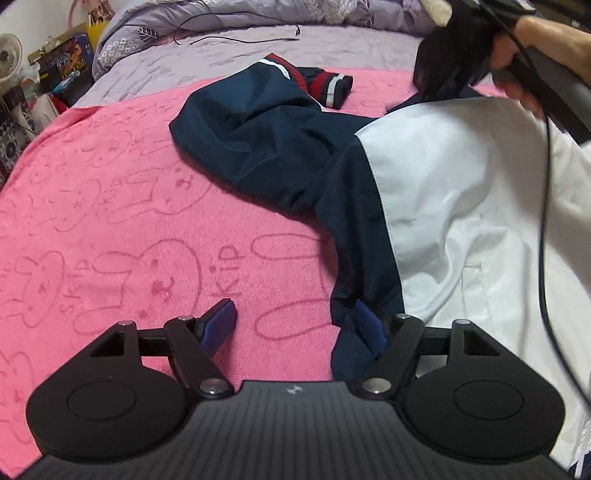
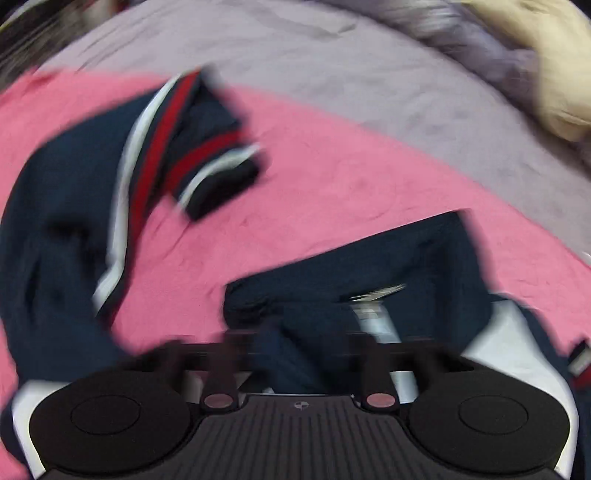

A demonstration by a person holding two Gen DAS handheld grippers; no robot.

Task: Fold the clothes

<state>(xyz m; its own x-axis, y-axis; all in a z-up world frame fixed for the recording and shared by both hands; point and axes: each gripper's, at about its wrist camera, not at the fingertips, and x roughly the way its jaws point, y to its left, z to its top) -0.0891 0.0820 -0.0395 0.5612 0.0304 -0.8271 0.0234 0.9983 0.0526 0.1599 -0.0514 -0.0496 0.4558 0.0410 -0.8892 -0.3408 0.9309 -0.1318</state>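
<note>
Jacket (image 1: pixel 295 147), navy and white, lies on our pink blanket (image 1: pixel 110 206). Our left tool (image 1: pixel 299 325) gapes wide, one finger touching the hem; our right tool's (image 2: pixel 301 354) grip is too blurred to tell.

A bed covered by a lilac sheet (image 1: pixel 236 55), with a pink blanket (image 1: pixel 122 206) embossed with rabbit outlines and lettering spread over its nearer part. A navy and white jacket (image 1: pixel 280 147) lies crumpled directly on the blanket, one sleeve ending in a red-and-white striped cuff (image 1: pixel 332 88) near the blanket's far edge. A thin black cable (image 1: pixel 240 38) rests on the sheet, just before a bunched lilac quilt (image 1: pixel 207 18) with a leaf print. The right wrist view is blurred; blanket (image 2: pixel 332 177) and sheet (image 2: pixel 332 66) remain recognisable.
</note>
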